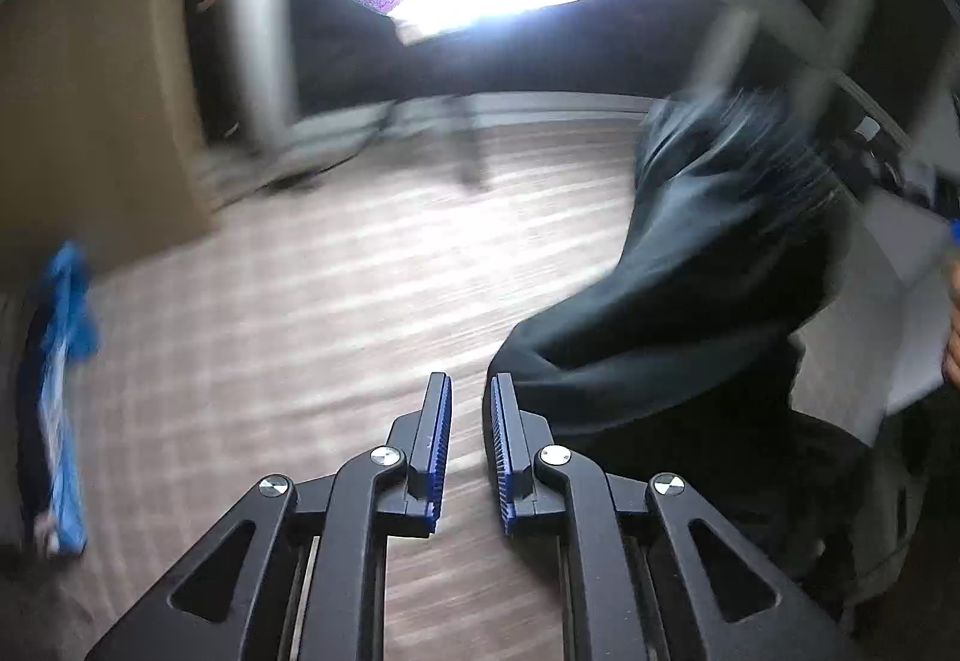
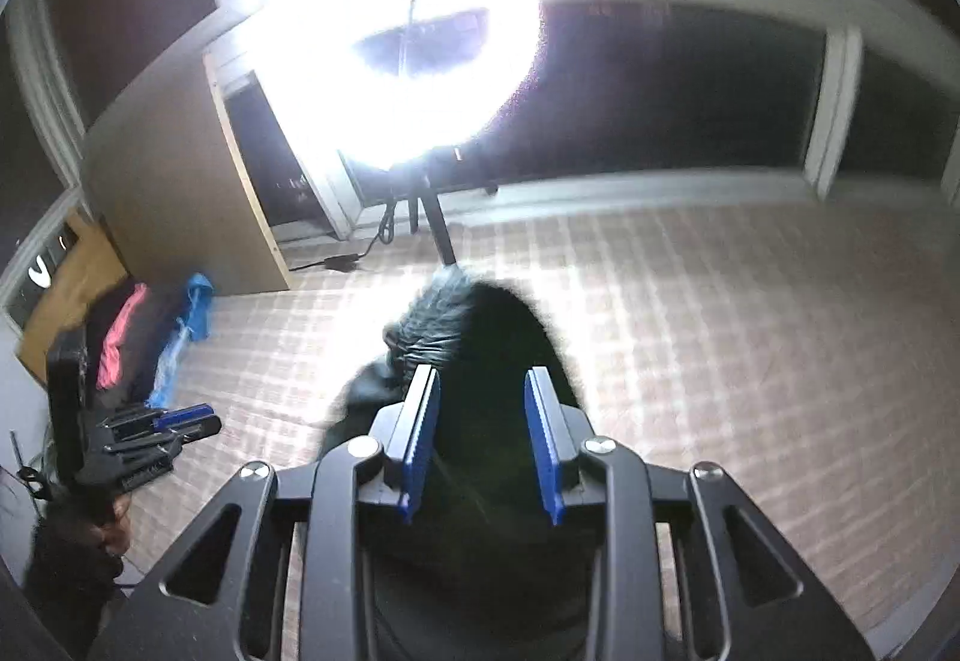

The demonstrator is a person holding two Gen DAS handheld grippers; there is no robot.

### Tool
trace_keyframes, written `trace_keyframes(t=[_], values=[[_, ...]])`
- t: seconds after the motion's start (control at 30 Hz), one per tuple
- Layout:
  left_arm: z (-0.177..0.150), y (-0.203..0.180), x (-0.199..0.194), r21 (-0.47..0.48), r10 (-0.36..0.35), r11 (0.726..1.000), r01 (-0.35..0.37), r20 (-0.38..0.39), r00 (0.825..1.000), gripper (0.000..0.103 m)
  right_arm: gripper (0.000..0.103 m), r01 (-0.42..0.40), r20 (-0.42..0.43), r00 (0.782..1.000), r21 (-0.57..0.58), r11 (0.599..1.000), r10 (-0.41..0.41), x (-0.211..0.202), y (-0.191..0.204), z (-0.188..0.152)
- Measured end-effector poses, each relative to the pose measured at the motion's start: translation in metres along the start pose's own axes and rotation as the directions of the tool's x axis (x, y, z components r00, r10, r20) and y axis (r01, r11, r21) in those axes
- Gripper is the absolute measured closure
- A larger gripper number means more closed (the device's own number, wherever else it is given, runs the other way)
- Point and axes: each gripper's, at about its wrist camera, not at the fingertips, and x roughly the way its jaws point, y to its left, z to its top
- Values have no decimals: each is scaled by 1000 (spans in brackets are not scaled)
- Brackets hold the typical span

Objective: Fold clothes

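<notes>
A black garment (image 1: 708,313) hangs bunched over the checked surface (image 1: 312,313), to the right of my left gripper (image 1: 470,391). That gripper's blue pads stand a small gap apart with nothing between them. In the right wrist view the same black garment (image 2: 480,337) lies between and beyond the fingers of my right gripper (image 2: 483,391), whose jaws are wide apart; dark cloth fills the gap, with no grip that I can see. The left gripper (image 2: 198,418) shows at the left there, held in a hand.
A bright ring light (image 2: 402,30) on a tripod stands at the far edge. A pile of blue, pink and dark clothes (image 2: 174,337) lies at the left; its blue piece also shows in the left wrist view (image 1: 63,361). A wooden board (image 2: 174,199) leans behind. Both views are motion-blurred.
</notes>
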Motion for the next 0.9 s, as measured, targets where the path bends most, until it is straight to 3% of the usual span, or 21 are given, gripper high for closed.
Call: trace_keyframes(t=[0.07,0.17,0.27,0.37,0.47,0.53,0.57,0.63,0.77,0.9], values=[[-12,20,-4,-49,0,999,0,-4,1000,92,47,11,-12,1000,63,998,-11,1,-27,-32],[-34,36,-19,-71,19,997,-19,-5,1000,92,46,131,-85,989,136,982,-120,24,-76,-75],[-32,35,-19,-97,10,995,-10,-7,1000,91,46,113,-168,984,302,947,-64,48,-121,-111],[-30,47,-24,-118,20,993,-19,3,1000,91,46,81,-195,981,400,913,-2,84,-133,-118],[-31,58,-36,-141,35,989,-32,18,999,91,46,87,-248,969,419,904,22,121,-122,-116],[-30,65,-44,-152,47,987,-41,35,998,91,48,46,-234,970,422,905,59,121,-117,-117],[-31,69,-49,-156,57,986,-50,43,997,91,65,39,-224,973,411,911,60,121,-114,-117],[-32,78,-60,-166,79,984,-67,61,995,91,87,84,-223,975,366,927,-1,116,-101,-109],[-42,105,-90,-193,112,977,-90,106,988,91,91,54,-91,996,347,937,-24,80,-64,-83],[-60,144,-122,-251,157,961,-118,143,977,91,91,-14,42,999,211,977,6,42,32,-51]])
